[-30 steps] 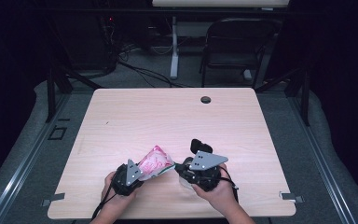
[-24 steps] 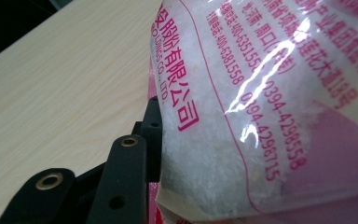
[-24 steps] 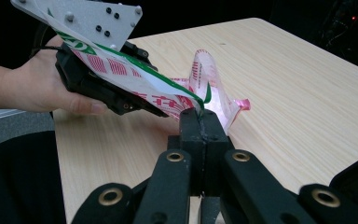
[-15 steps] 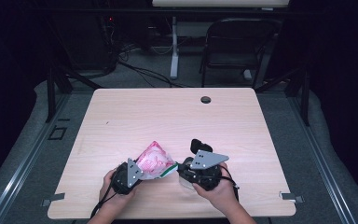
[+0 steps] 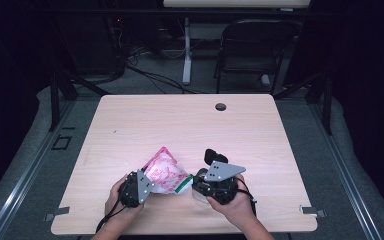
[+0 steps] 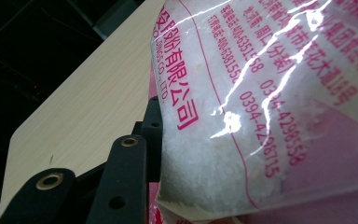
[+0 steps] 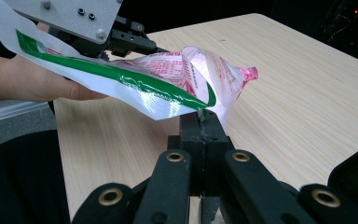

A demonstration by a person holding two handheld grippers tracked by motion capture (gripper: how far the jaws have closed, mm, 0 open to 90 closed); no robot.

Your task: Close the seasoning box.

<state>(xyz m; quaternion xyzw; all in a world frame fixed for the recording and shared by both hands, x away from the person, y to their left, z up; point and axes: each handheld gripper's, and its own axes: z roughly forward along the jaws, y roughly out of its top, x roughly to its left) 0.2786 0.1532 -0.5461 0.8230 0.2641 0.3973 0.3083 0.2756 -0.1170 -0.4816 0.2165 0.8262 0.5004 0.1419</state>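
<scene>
High view, from the left: the left tool sits at the table's near edge, its jaws part closed around the pink bag, which is lifted between both hands. Left gripper view has the bag, full of white grains, pressed against a jaw. To its right, the right tool has its jaws fully closed, pinching the bag's green-striped edge. Farther back a hole marks the bare tabletop; a chair stands beyond.
</scene>
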